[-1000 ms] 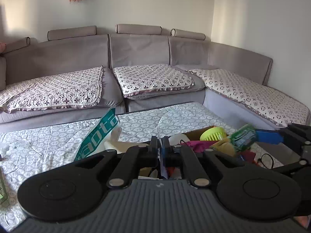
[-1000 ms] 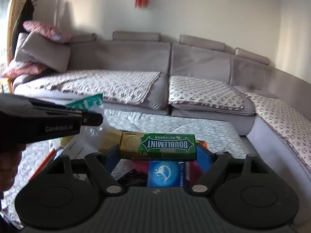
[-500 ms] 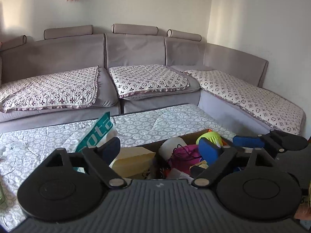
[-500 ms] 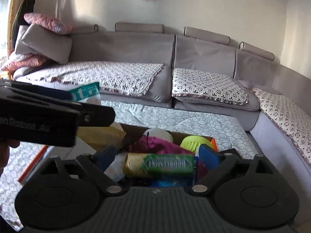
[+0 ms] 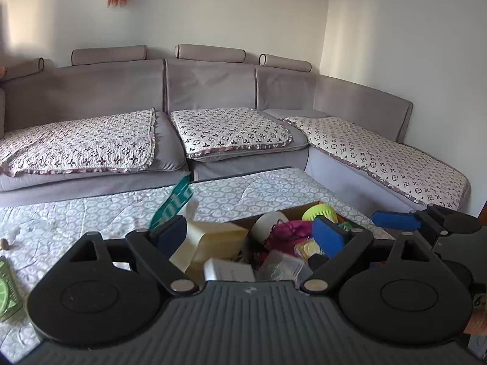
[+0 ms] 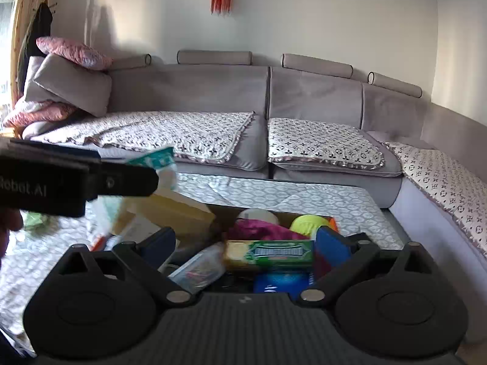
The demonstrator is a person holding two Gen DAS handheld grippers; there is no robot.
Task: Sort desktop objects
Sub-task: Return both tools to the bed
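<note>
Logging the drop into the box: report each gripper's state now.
Left gripper: jaws opening, nothing between them.
Right gripper: jaws opening, holding nothing; the green gum pack lies loose in the cardboard box below.

left gripper: jaws opening, wide apart, nothing gripped, tilted downward | right gripper: jaws opening, wide apart, pads clear, tilted downward, at 3 o'clock of left
</note>
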